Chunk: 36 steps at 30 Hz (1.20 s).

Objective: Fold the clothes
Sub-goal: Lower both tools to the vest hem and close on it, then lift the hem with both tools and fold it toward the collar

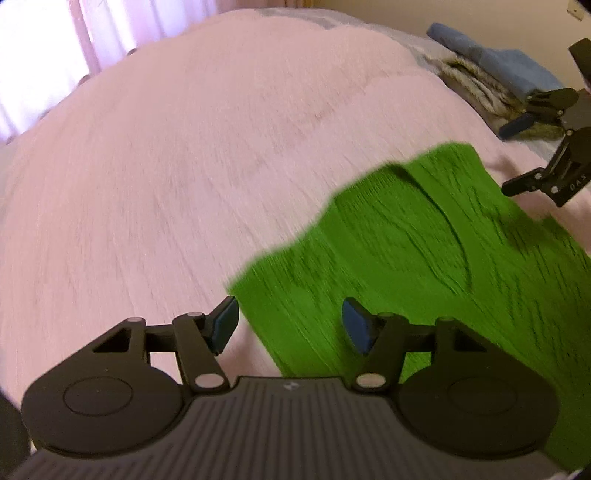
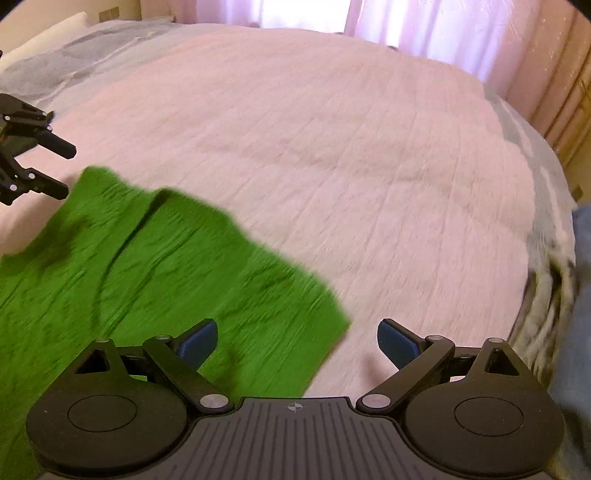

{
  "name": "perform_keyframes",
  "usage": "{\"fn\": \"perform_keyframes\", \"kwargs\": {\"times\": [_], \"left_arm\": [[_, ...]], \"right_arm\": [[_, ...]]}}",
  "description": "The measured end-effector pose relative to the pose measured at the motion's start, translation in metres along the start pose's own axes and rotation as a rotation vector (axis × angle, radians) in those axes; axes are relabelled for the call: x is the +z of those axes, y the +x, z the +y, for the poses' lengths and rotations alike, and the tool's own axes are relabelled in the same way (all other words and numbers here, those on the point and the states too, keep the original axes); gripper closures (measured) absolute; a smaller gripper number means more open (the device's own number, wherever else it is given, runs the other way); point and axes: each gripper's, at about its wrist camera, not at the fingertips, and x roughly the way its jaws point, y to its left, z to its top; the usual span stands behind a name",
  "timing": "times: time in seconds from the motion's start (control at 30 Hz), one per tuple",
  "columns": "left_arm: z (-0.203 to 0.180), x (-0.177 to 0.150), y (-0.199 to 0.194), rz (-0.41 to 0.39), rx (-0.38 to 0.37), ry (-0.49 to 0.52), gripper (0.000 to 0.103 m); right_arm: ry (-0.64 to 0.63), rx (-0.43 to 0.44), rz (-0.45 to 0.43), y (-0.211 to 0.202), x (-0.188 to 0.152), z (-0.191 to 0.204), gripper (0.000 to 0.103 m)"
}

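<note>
Left wrist view: low over the bed (image 1: 184, 184), facing across it toward curtains (image 1: 44, 55); green cloth (image 1: 424, 258) lower right. Right wrist view: equally low, facing the curtains (image 2: 424, 29); cloth (image 2: 166, 266) lower left. Shared: cloth, pink bedspread (image 2: 332, 147), each opposite gripper at frame edge.

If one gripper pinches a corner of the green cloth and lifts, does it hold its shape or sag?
The green cloth would probably sag: it lies flat with soft creases and a wavy edge on the pink bedspread. Its knit-like texture suggests it grips the pads rather than slips. It looks thin, likely light.
</note>
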Motion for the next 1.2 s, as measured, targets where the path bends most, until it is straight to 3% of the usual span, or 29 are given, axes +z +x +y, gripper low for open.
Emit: {"fn": "perform_keyframes", "kwargs": {"times": [0.2,0.23,0.27,0.3,0.43,0.5,0.6,0.63,0.67,0.83,1.0,1.13,1.2], "left_arm": [[0.022,0.023,0.034,0.034,-0.079,0.068,0.044],[0.025,0.024,0.039,0.047,-0.091,0.066,0.044],[0.028,0.025,0.045,0.056,-0.097,0.052,0.044],[0.031,0.024,0.05,0.062,-0.102,0.031,0.044],[0.038,0.019,0.066,0.088,-0.127,-0.039,0.049],[0.036,0.014,0.071,0.103,-0.136,-0.039,0.054],[0.033,0.008,0.066,0.075,-0.131,-0.016,0.084],[0.034,0.007,0.06,0.057,-0.133,-0.021,0.092],[0.034,0.005,0.054,0.036,-0.137,-0.03,0.093],[0.025,-0.007,0.001,-0.105,-0.148,-0.058,0.095],[0.003,-0.046,-0.087,-0.238,-0.166,-0.124,0.096],[-0.039,-0.105,-0.153,-0.257,-0.179,-0.192,0.096],[-0.064,-0.14,-0.165,-0.196,-0.195,-0.268,0.094]], "right_arm": [[-0.039,0.066,0.014,0.027,0.014,-0.018,0.007],[-0.036,0.072,0.019,0.031,0.014,-0.02,0.011],[-0.034,0.078,0.024,0.036,0.013,-0.022,0.026],[-0.031,0.084,0.029,0.04,0.013,-0.023,0.032],[0.028,0.122,0.053,0.051,0.008,-0.029,0.035],[0.043,0.151,0.055,0.051,0.005,-0.03,0.074],[0.047,0.154,0.01,0.032,0.0,-0.028,0.093],[0.045,0.15,-0.015,0.022,-0.002,-0.028,0.094],[0.044,0.146,-0.04,0.013,-0.004,-0.027,0.094],[0.03,0.123,-0.182,-0.048,-0.022,-0.016,0.095],[-0.022,0.088,-0.302,-0.142,-0.074,0.022,0.095],[-0.1,0.079,-0.246,-0.194,-0.134,0.071,0.095],[-0.11,0.112,-0.121,-0.201,-0.168,0.098,0.094]]}}
